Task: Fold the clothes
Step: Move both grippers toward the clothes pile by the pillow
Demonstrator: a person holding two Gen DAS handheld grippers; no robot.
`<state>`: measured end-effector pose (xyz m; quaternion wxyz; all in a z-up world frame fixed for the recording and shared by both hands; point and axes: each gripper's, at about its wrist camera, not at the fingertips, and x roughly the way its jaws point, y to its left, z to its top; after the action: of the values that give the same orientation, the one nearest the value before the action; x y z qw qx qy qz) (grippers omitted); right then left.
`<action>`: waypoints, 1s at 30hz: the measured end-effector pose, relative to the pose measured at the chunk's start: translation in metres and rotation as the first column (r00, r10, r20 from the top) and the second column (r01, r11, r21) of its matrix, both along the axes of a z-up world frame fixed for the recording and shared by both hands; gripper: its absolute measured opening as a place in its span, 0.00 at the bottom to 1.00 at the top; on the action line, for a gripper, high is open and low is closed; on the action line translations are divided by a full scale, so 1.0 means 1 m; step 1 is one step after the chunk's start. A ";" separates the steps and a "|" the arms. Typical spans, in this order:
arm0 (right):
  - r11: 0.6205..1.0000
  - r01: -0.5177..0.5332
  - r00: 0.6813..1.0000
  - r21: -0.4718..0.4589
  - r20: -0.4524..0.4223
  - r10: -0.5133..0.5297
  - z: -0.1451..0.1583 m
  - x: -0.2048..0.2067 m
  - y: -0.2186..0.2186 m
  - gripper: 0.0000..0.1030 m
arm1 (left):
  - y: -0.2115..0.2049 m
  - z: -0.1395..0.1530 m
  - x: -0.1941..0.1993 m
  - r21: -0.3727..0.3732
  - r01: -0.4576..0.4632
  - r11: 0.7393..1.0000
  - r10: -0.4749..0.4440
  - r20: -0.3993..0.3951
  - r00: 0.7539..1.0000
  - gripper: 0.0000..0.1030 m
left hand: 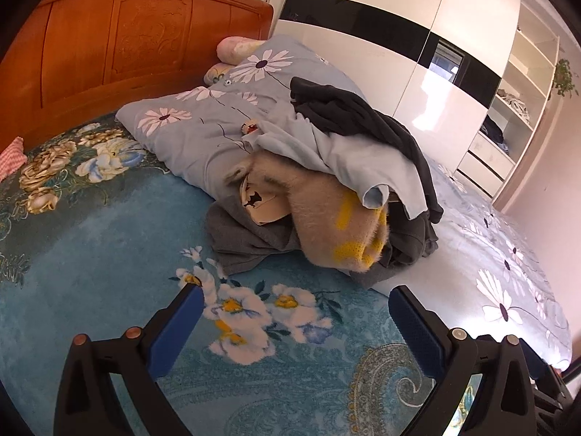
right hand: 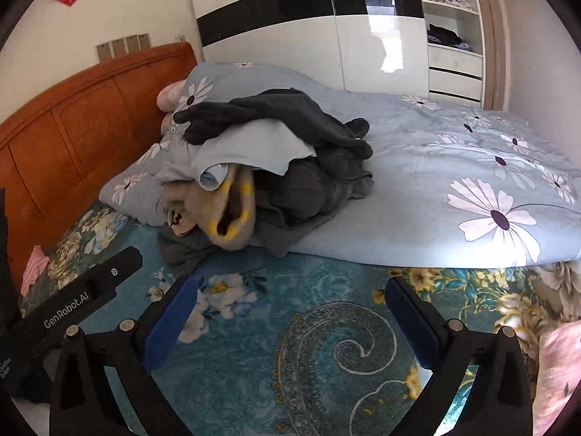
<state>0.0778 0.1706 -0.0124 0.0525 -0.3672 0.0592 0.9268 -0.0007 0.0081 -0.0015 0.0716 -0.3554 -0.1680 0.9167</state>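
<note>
Both of your grippers are wide open and hold nothing. Your left gripper and your right gripper both hang over the blue flowery blanket, with bare blanket between the blue pads. The pile of clothes sits straight ahead of both, in the middle of the bed, where the blanket meets the edge of the daisy quilt. It leans back on the daisy pillow near the wooden headboard. The fuzzy tan and yellow sweater sticks out toward you at the front. A light blue shirt lies on it, and a dark top is highest. The pile runs from the pillow side to the quilt side. Both grippers look about as near, so I think either could reach forward for the sweater first.
</note>
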 end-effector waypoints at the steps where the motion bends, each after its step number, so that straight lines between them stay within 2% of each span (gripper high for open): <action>1: 1.000 0.010 1.000 -0.007 -0.004 -0.010 -0.001 -0.003 -0.003 1.00 | 0.002 -0.003 -0.004 0.006 0.004 1.000 -0.004 0.010 1.000 1.00; 4: 0.999 0.038 0.999 -0.027 -0.015 -0.038 -0.006 -0.010 -0.012 1.00 | -0.002 -0.011 -0.019 0.029 0.008 1.000 -0.009 0.038 0.999 1.00; 9: 0.995 0.085 0.996 -0.061 -0.033 -0.087 -0.013 -0.023 -0.026 1.00 | -0.036 -0.016 -0.036 0.043 0.020 0.999 -0.022 0.036 0.999 1.00; 14: 0.996 0.030 0.999 -0.089 -0.033 -0.033 -0.028 -0.029 -0.025 1.00 | -0.062 -0.021 -0.042 0.033 0.023 0.999 -0.024 0.036 0.999 1.00; 16: 0.996 0.009 1.000 -0.090 -0.024 -0.011 -0.029 -0.032 -0.026 1.00 | -0.050 -0.018 -0.037 0.019 0.017 1.000 -0.017 0.029 0.999 1.00; 18: 0.999 -0.012 1.000 -0.038 -0.023 0.011 -0.031 -0.029 -0.035 1.00 | -0.048 -0.020 -0.036 0.015 0.010 1.000 -0.011 0.031 0.999 1.00; 22: 1.000 -0.012 0.999 0.005 -0.034 0.012 -0.040 -0.012 -0.035 1.00 | -0.036 -0.032 -0.043 0.034 -0.001 0.999 -0.001 0.050 0.999 1.00; 26: 0.999 -0.005 0.999 0.037 -0.041 0.006 -0.040 -0.012 -0.029 1.00 | -0.038 -0.040 -0.051 0.050 -0.010 0.999 0.007 0.063 0.998 1.00; 30: 0.998 -0.008 0.999 0.063 -0.052 0.011 -0.037 -0.022 -0.032 1.00 | -0.042 -0.046 -0.057 0.035 -0.008 0.999 0.006 0.064 0.998 1.00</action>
<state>0.0555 0.1389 -0.0498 0.0578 -0.3413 0.0297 0.9377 -0.0577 -0.0335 -0.0476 0.0693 -0.3827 -0.1875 0.9020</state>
